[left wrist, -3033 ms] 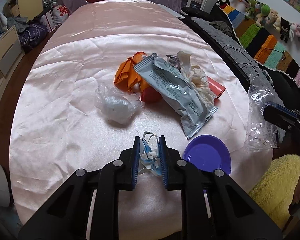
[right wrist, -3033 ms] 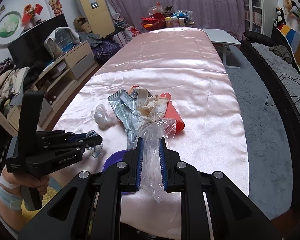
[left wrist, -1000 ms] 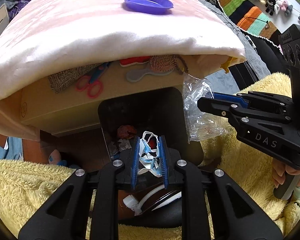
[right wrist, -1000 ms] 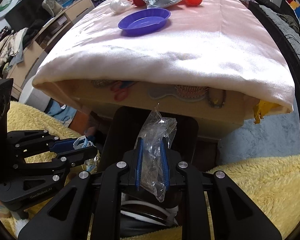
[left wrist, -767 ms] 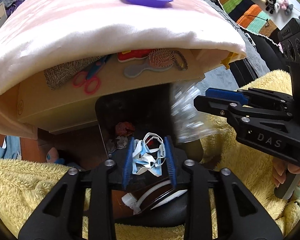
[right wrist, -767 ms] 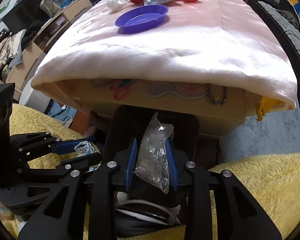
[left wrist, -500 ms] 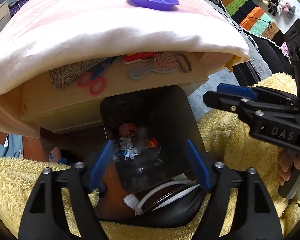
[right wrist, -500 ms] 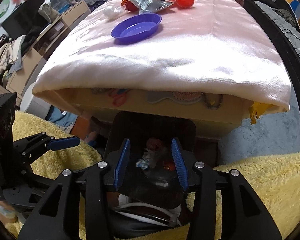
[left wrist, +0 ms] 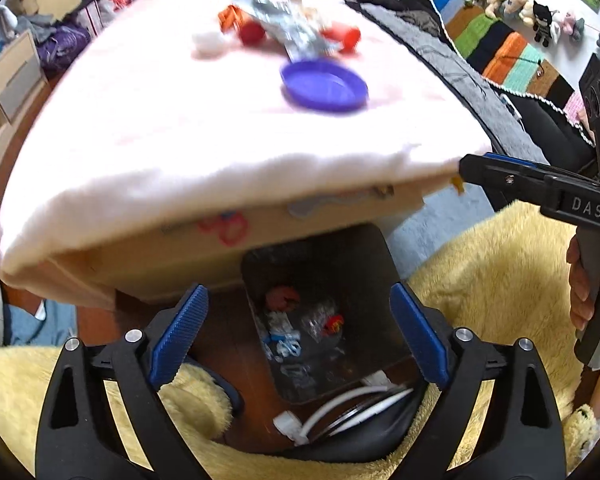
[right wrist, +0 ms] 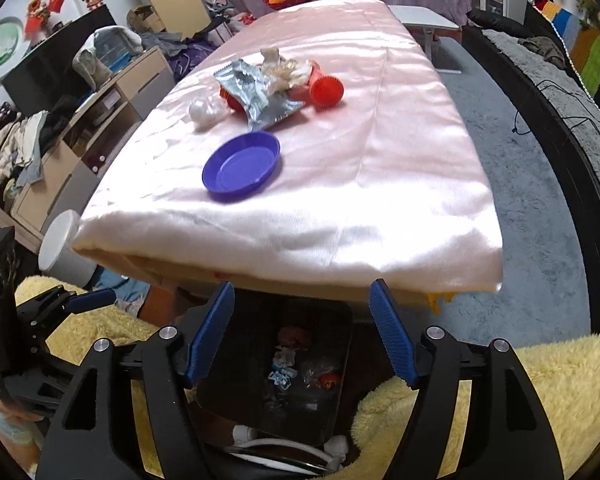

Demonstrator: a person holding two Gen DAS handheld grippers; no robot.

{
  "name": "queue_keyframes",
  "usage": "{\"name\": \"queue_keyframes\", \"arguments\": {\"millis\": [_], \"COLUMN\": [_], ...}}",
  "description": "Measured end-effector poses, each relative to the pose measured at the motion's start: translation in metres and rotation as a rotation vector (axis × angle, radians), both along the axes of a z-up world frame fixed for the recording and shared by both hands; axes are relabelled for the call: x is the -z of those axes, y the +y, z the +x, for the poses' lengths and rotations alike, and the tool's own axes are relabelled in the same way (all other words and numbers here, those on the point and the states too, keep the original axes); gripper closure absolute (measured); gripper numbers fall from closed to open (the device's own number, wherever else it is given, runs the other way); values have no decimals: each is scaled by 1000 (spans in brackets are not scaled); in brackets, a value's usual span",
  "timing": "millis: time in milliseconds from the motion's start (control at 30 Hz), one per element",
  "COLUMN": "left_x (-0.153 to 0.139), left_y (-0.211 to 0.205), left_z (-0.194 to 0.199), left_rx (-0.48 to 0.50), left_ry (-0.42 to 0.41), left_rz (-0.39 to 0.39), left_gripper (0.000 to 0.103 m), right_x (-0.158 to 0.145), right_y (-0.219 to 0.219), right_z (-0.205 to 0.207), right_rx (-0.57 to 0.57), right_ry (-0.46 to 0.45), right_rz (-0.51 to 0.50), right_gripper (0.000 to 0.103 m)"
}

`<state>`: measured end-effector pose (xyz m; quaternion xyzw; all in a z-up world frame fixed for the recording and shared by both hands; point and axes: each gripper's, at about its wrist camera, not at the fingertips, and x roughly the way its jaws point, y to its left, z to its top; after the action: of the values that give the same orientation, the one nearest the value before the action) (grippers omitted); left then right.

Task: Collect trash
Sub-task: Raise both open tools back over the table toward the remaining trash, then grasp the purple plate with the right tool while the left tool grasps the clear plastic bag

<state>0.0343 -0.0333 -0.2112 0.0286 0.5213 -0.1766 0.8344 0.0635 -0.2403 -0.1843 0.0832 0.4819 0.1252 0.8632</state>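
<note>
I have two tongs. My left tongs [left wrist: 298,336] and right tongs [right wrist: 302,334] have just been opening; both gape wide and hold nothing. One dark square bin [right wrist: 332,322] sits below the table edge, with crumpled trash [left wrist: 300,328] inside. One round purple dish [right wrist: 242,166] lies on the shiny pink cloth [right wrist: 380,152], near one messy pile of wrappers [right wrist: 268,90].

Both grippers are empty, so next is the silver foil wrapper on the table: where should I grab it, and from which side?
Probably take the silver foil wrapper by its flat crimped end nearest the purple dish, coming from the near table edge. That end lies free on the pink cloth; the far end is under crumpled paper and beside the red items. The right gripper is open and empty.
</note>
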Motion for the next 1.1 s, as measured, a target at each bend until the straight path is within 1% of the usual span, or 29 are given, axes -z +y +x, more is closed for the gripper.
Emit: {"name": "queue_keyframes", "arguments": {"millis": [167, 233, 300, 333, 500, 733, 933, 1100], "left_x": [-19, -25, -30, -33, -43, -52, -53, -53], "left_y": [12, 18, 24, 26, 42, 56, 58, 55], "left_z": [20, 31, 43, 48, 72, 100, 126, 150], "left_rx": [-26, -49, -67, -74, -119, -157, -153, -150], "left_ry": [-45, -50, -59, -65, -92, -102, -101, -94], "left_rz": [19, 33, 40, 40, 50, 71, 91, 83], "left_gripper": [12, 12, 12, 12, 12, 12, 12, 12], "right_x": [-15, -17, -19, -19, -15, 4, 13, 23], "right_y": [3, 7, 12, 15, 35, 72, 82, 87], "right_z": [20, 28, 33, 36, 49, 68, 87, 98], "right_rx": [-10, -19, -25, -29, -74, -160, -151, -148], "right_ry": [-37, -45, -53, -57, -59, -47, -48, -31], "right_rz": [-13, -9, -10, -13, -41, -98, -125, -123], "right_gripper": [30, 26, 13, 13, 11, 10, 10, 10]}}
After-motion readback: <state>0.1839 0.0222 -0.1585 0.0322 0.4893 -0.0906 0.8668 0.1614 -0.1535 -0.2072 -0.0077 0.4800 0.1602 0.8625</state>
